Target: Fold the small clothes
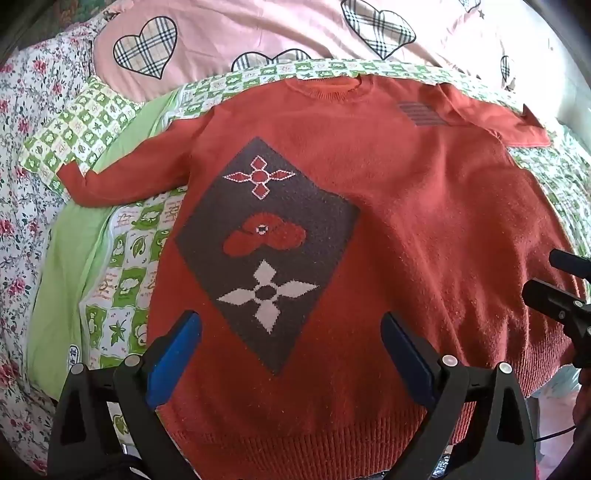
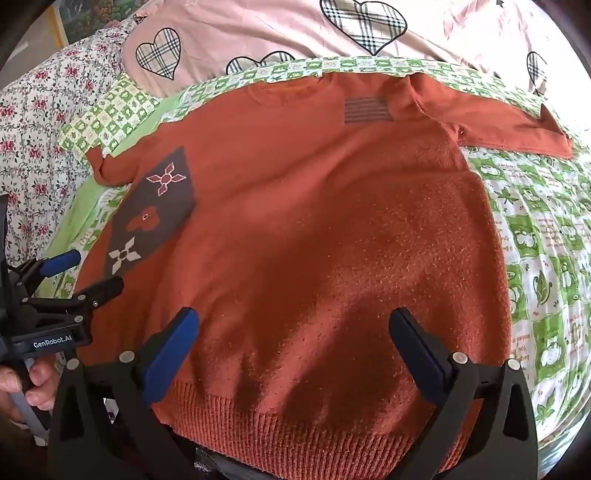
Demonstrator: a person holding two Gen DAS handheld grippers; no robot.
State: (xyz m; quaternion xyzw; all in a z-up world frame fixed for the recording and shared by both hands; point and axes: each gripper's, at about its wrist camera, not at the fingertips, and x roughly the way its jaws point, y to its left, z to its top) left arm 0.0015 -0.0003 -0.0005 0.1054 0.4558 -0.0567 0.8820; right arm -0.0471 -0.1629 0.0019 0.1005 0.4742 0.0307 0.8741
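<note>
A small rust-orange knit sweater (image 1: 406, 206) lies flat, front up, on a green checked sheet (image 1: 125, 266), neck at the far side, both sleeves spread out. It has a dark diamond panel (image 1: 266, 243) with flower motifs and a striped patch (image 1: 419, 112). It also shows in the right wrist view (image 2: 314, 221). My left gripper (image 1: 290, 343) is open and empty above the hem on the panel side. My right gripper (image 2: 293, 339) is open and empty above the hem on the plain side. Each gripper shows in the other's view: the right (image 1: 550, 280), the left (image 2: 85, 273).
The bed carries a pink quilt with plaid hearts (image 1: 258, 33) beyond the sweater's neck and a floral cover (image 1: 22, 192) to the left. The green checked sheet (image 2: 535, 240) extends to the right of the sweater. A hand (image 2: 22, 384) holds the left gripper's handle.
</note>
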